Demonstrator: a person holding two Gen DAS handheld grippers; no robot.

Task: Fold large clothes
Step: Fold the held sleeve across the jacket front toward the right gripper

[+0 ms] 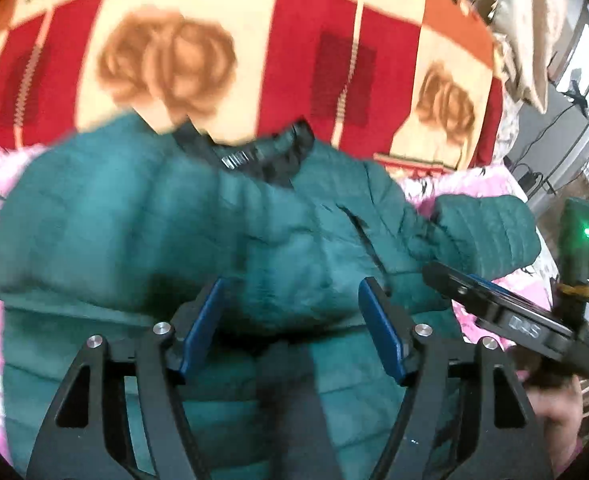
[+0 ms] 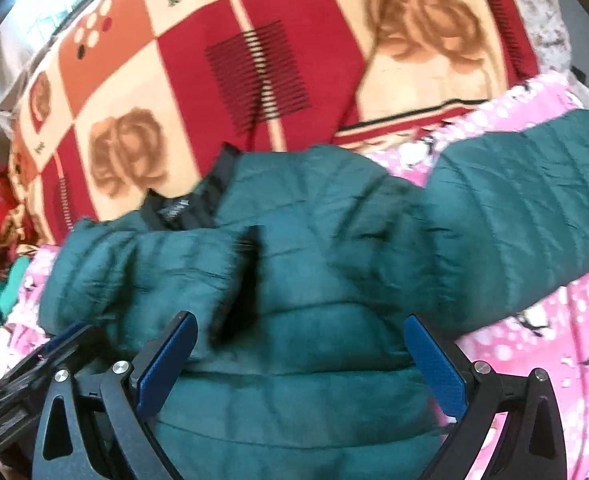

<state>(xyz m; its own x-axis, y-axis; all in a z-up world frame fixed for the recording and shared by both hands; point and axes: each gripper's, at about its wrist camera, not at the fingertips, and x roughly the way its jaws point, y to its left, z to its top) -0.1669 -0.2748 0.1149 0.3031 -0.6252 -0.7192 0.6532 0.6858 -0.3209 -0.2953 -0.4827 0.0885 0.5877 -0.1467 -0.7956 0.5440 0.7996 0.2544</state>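
Across the pink penguin-print cover [image 2: 534, 320], with a red and cream rose blanket [image 2: 214, 60] lying behind it, the green puffer jacket [image 2: 314, 280] is lying collar away, one sleeve [image 2: 534, 200] stretching to the right, probably awaiting folding. Both tools are hovering low over its body: the left gripper [image 1: 294, 304] and right gripper [image 2: 302, 356] are gaping wide, gripping nothing, likely positioning for a hold.

Dark teal quilted puffer jacket [image 2: 326, 280] with a black collar, pink fleece sheet [image 2: 534, 340] with what look like penguins, red-orange-cream checked blanket [image 1: 294, 40] with brown roses, blue-padded black tools.
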